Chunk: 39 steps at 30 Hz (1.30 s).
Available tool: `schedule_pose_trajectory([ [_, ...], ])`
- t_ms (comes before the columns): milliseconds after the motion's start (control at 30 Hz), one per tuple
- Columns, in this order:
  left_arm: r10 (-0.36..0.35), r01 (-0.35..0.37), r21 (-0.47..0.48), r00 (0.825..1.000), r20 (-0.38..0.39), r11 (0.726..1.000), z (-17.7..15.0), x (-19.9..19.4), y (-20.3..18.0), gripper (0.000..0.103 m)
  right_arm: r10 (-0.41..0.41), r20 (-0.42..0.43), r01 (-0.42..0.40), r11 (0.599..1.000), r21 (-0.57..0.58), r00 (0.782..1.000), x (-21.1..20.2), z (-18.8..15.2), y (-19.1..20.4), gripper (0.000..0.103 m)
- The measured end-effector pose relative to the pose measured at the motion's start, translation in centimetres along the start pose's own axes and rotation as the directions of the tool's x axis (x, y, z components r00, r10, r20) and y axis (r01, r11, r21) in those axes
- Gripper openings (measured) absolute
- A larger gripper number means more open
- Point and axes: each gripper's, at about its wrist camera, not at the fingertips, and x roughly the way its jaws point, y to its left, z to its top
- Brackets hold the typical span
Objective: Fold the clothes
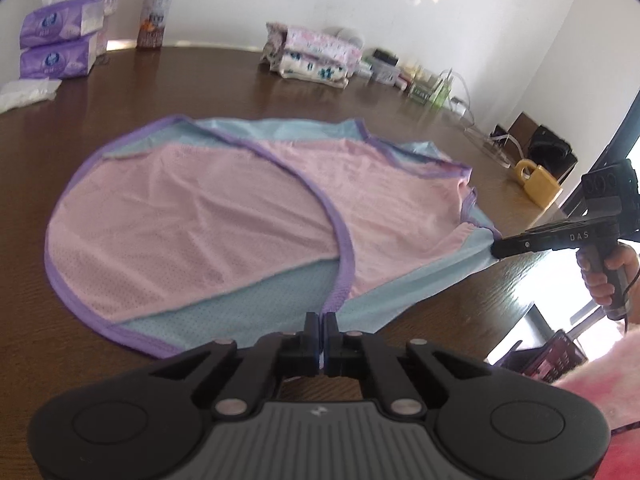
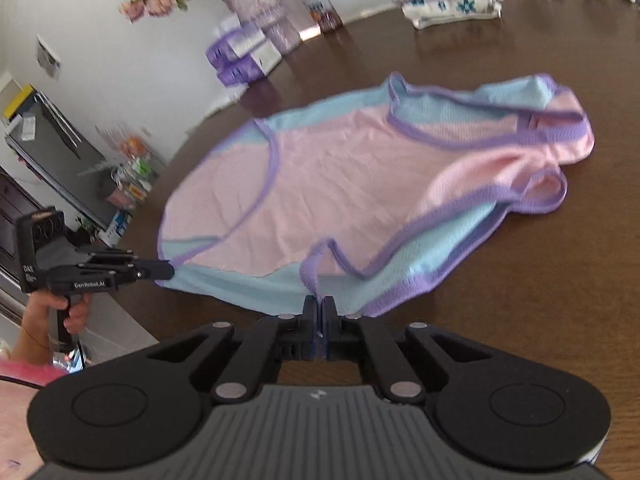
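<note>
A pink and light-blue mesh garment (image 1: 208, 216) with purple trim lies spread on the dark wooden table (image 1: 200, 80). My left gripper (image 1: 323, 318) is shut on the purple trim at the garment's near edge. In the right wrist view it appears again as the left gripper (image 2: 171, 270), pinching a blue corner of the garment (image 2: 320, 168). My right gripper (image 2: 319, 302) is shut on a purple strap at its near edge. From the left wrist view, that right gripper (image 1: 495, 249) clamps the blue hem on the right side, with a hand (image 1: 608, 280) on its handle.
Folded floral cloths (image 1: 316, 56) are stacked at the table's far side. Purple tissue packs (image 1: 56, 44) and a bottle (image 1: 156, 8) stand far left. A yellow padlock-shaped object (image 1: 536, 180) and clutter sit near the right edge. A vase with flowers (image 2: 256, 8) is by the wall.
</note>
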Motion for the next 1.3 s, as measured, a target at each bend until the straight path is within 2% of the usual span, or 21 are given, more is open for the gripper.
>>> schedule_pose_trajectory([
  [100, 0.011, -0.011, 0.026, 1.0, -0.019, 1.0, -0.3, 0.1, -0.3, 0.001, -0.034, -0.032, 0.033, 0.999, -0.036, 0.999, 0.6, -0.5, 0.6, 0.002],
  [200, 0.023, -0.023, 0.043, 1.0, -0.013, 0.999, -0.4, -0.2, -0.6, 0.005, -0.024, -0.011, 0.023, 0.999, -0.047, 1.0, -0.1, -0.1, 0.7, 0.005],
  [267, 0.021, -0.022, 0.034, 0.999, 0.027, 0.999, 0.0, -0.6, -0.7, 0.012, -0.019, 0.026, 0.021, 0.999, -0.046, 0.999, -1.0, 0.3, 0.6, 0.012],
  [333, 0.016, -0.017, 0.018, 0.997, 0.071, 1.0, 0.6, -1.0, -0.7, 0.018, -0.043, 0.112, 0.046, 0.999, -0.026, 0.993, -2.5, 0.9, 0.1, 0.03],
  [367, 0.016, -0.017, 0.014, 0.995, 0.094, 1.0, 1.0, -1.1, -0.9, 0.019, -0.07, 0.156, 0.073, 0.997, -0.014, 0.985, -3.3, 1.2, -0.3, 0.032],
  [433, 0.012, -0.013, 0.01, 0.993, 0.117, 1.0, 1.6, -0.8, -1.2, 0.025, -0.146, 0.221, 0.141, 0.989, 0.039, 0.964, -4.5, 1.7, -1.6, 0.032],
  [500, 0.007, -0.009, 0.012, 0.992, 0.125, 1.0, 2.2, -0.1, -1.6, 0.026, -0.26, 0.266, 0.241, 0.965, 0.103, 0.928, -5.1, 2.2, -3.4, 0.032],
  [567, 0.019, -0.021, 0.015, 0.992, 0.125, 1.0, 2.6, 0.8, -2.0, 0.026, -0.375, 0.287, 0.341, 0.926, 0.16, 0.882, -5.2, 2.6, -4.9, 0.032],
  [633, 0.036, -0.038, 0.015, 0.992, 0.123, 0.999, 2.9, 1.9, -2.4, 0.026, -0.428, 0.285, 0.385, 0.902, 0.199, 0.858, -4.8, 3.0, -6.6, 0.032],
  [733, 0.048, -0.05, 0.014, 0.99, 0.129, 0.999, 3.2, 3.1, -3.1, 0.026, -0.404, 0.249, 0.353, 0.908, 0.227, 0.88, -3.6, 3.1, -8.3, 0.032],
  [833, 0.057, -0.06, 0.017, 0.989, 0.14, 0.998, 3.4, 3.6, -3.5, 0.026, -0.399, 0.238, 0.362, 0.914, 0.185, 0.886, -2.4, 2.7, -8.1, 0.032],
  [867, 0.065, -0.067, 0.01, 0.988, 0.142, 0.998, 3.5, 3.8, -3.5, 0.026, -0.404, 0.24, 0.373, 0.913, 0.167, 0.882, -2.2, 2.6, -7.8, 0.032],
  [900, 0.074, -0.075, 0.003, 0.987, 0.145, 0.997, 3.6, 4.0, -3.5, 0.026, -0.408, 0.245, 0.382, 0.912, 0.15, 0.879, -2.0, 2.5, -7.5, 0.027],
  [933, 0.082, -0.082, -0.004, 0.986, 0.147, 0.997, 3.7, 4.2, -3.4, 0.026, -0.402, 0.246, 0.379, 0.915, 0.137, 0.882, -1.9, 2.4, -7.2, 0.006],
  [967, 0.101, -0.1, -0.01, 0.983, 0.152, 0.995, 3.8, 4.4, -3.3, 0.026, -0.405, 0.252, 0.384, 0.914, 0.129, 0.879, -2.1, 2.3, -6.9, 0.001],
  [1167, 0.206, -0.203, -0.037, 0.966, 0.159, 0.978, 4.4, 5.7, -3.0, 0.026, -0.509, 0.334, 0.511, 0.855, 0.09, 0.793, -5.1, 1.7, -4.9, 0.001],
  [1233, 0.224, -0.223, -0.028, 0.961, 0.161, 0.975, 4.4, 6.0, -3.0, 0.026, -0.569, 0.345, 0.589, 0.806, 0.056, 0.746, -5.8, 1.4, -4.0, 0.001],
  [1300, 0.237, -0.237, -0.017, 0.958, 0.165, 0.971, 4.4, 6.1, -3.1, 0.026, -0.615, 0.322, 0.641, 0.767, 0.029, 0.72, -5.8, 0.9, -3.6, 0.002],
])
